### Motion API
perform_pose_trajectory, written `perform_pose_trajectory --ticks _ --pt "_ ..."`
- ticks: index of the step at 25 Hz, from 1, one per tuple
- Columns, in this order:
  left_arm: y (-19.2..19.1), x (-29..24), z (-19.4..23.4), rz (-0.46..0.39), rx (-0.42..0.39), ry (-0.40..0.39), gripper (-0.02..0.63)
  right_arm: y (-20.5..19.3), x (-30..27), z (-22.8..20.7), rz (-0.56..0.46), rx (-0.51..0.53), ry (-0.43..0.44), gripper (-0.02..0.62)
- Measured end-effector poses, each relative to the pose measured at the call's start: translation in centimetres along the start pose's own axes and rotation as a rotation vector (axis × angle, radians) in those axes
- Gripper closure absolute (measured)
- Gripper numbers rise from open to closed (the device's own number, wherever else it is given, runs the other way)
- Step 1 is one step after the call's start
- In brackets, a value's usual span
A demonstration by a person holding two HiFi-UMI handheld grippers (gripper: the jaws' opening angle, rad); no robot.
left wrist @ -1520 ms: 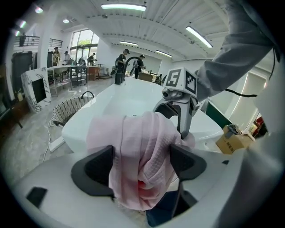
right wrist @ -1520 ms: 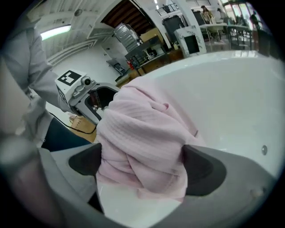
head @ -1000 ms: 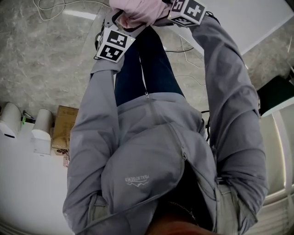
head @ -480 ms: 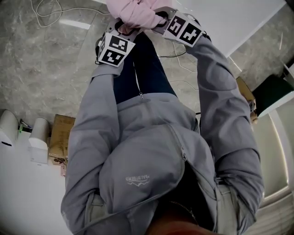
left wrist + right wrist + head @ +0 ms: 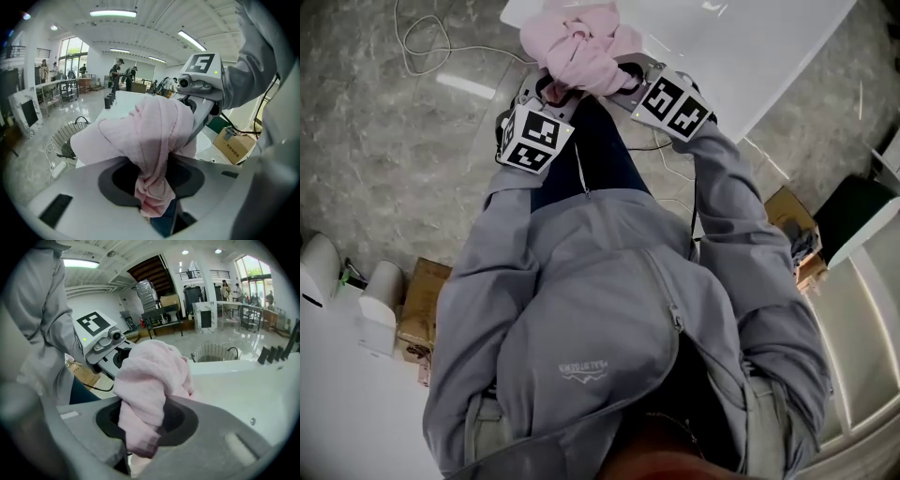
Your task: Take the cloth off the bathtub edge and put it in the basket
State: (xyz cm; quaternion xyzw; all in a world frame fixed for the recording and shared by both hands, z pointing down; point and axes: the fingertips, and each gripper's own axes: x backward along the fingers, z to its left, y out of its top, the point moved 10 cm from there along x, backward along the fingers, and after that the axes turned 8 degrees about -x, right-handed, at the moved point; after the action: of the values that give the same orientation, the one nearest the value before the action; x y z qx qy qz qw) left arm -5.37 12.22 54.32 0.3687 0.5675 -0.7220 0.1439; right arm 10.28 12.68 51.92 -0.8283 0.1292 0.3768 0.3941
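Observation:
A crumpled pink cloth (image 5: pixel 581 47) is bunched at the near edge of the white bathtub (image 5: pixel 750 47). My left gripper (image 5: pixel 553 89) grips its left side and my right gripper (image 5: pixel 623 75) its right side, close together. In the left gripper view the cloth (image 5: pixel 154 136) is pinched between the jaws of the left gripper (image 5: pixel 152 187), which are closing. The right gripper (image 5: pixel 140 427) likewise has cloth (image 5: pixel 150 380) squeezed between its closing jaws. A wire basket (image 5: pixel 65 138) stands on the floor beyond the tub; the basket (image 5: pixel 213 352) also shows in the right gripper view.
Cables (image 5: pixel 422 37) lie on the grey marble floor. A cardboard box (image 5: pixel 422 291) and white containers (image 5: pixel 380 295) sit at lower left, another box (image 5: pixel 787 220) at right. People stand far off by tables (image 5: pixel 117 72).
Both grippers have closed in on the pink cloth and now pinch it. The hands and cloth sit lower in the head view, with more of the tub showing.

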Motion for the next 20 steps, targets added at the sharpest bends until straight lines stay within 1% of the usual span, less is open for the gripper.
perform_pose_trajectory --ticks 6,15,20 --pt "3.8 6.1 -0.5 -0.052 -0.073 0.041 0.456 3.6 4.2 4.2 -0.095 0.014 -0.033 0.474" --pt "9.5 13.7 -0.9 -0.15 -0.135 0.156 0.459 9.5 10.3 8.5 -0.186 0.149 -0.069 0.474" --pt "12.2 17.0 -0.6 -0.207 -0.166 0.211 0.46 12.3 13.0 10.0 -0.241 0.189 -0.085 0.476"
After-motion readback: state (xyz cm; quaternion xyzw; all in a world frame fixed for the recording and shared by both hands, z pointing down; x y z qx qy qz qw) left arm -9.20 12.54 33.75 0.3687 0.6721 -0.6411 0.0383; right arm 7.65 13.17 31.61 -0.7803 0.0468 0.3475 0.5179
